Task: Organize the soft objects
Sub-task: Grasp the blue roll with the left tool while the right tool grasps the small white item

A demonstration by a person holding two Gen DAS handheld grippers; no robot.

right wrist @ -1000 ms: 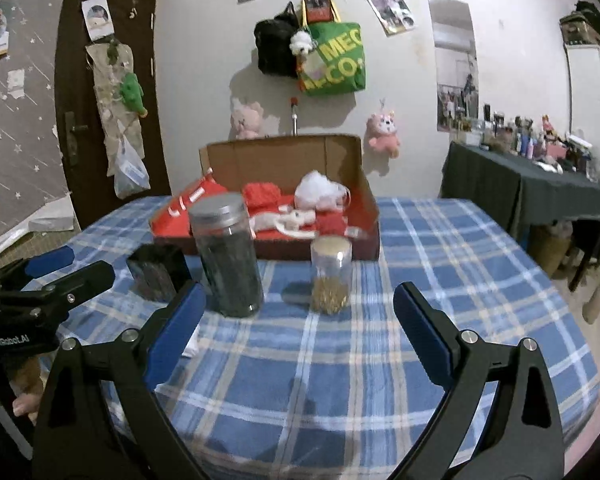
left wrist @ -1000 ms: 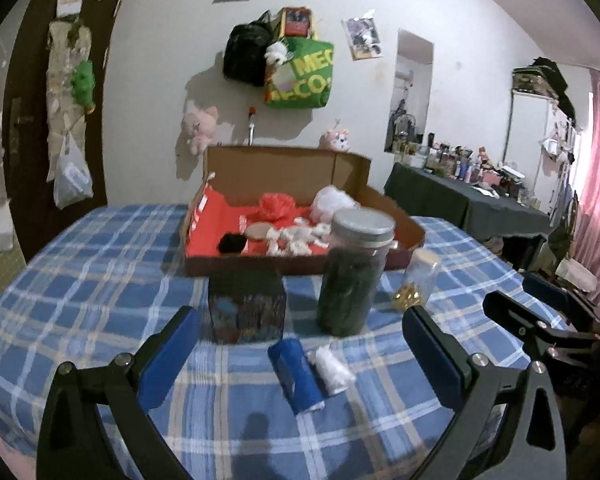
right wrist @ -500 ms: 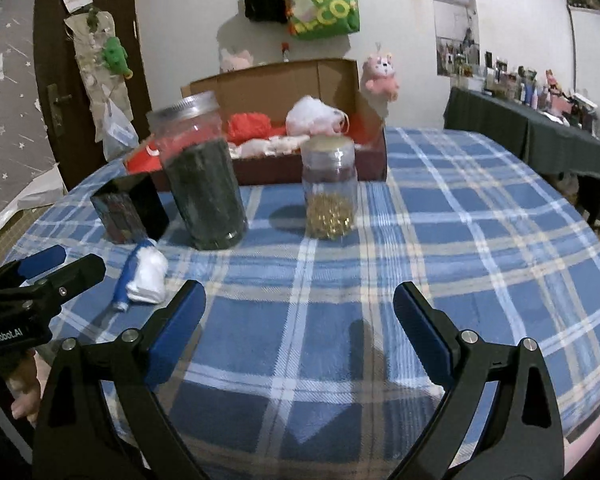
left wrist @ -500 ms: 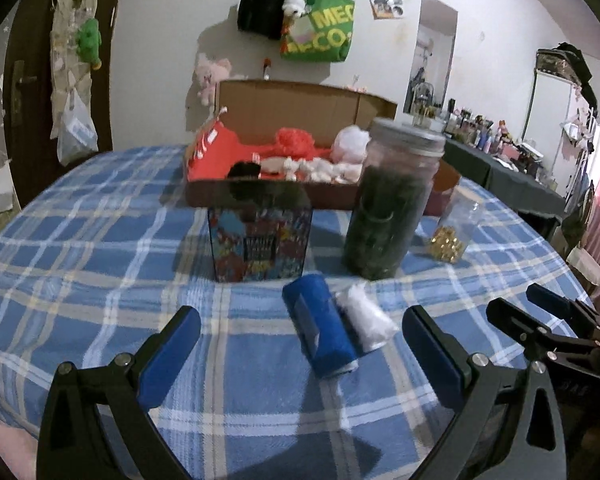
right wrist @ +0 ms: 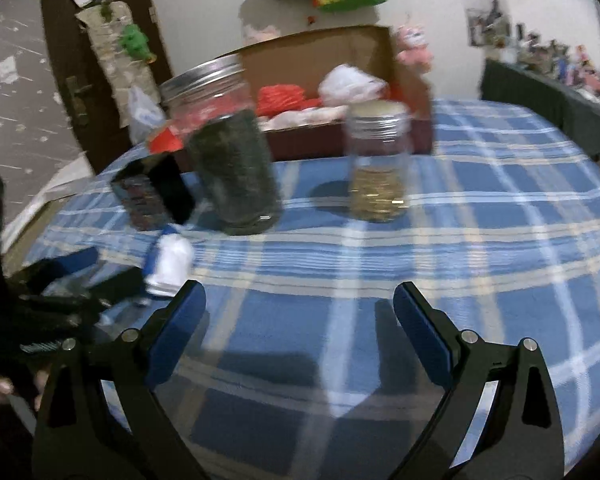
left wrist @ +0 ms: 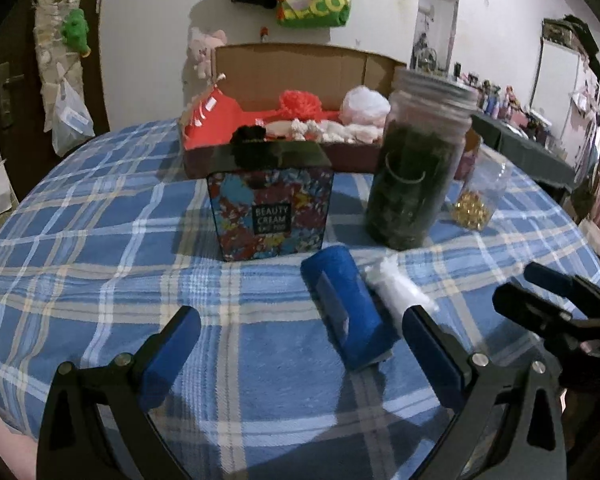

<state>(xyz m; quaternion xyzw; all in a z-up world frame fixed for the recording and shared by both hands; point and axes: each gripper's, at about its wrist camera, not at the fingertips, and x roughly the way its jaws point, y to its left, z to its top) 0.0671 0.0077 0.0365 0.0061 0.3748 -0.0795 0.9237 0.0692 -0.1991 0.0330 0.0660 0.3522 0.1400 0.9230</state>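
**Both grippers spread wide, nothing held**

On the checked surface (left wrist: 100,280), the left gripper (left wrist: 300,344) hangs wide open and empty. The patterned box (left wrist: 270,210) stands far of it. A blue roll (left wrist: 348,312) lies between its fingers, touching a white roll (left wrist: 400,290) on the right. The dark-filled jar (left wrist: 416,168) stands farther right. The right gripper (right wrist: 300,320), equally spread, grips nothing.

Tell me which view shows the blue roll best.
The left wrist view. The blue roll lies sharp and whole between the open left gripper fingers, beside the white roll. In the right wrist view, blurred, only a blue sliver shows behind the white roll.
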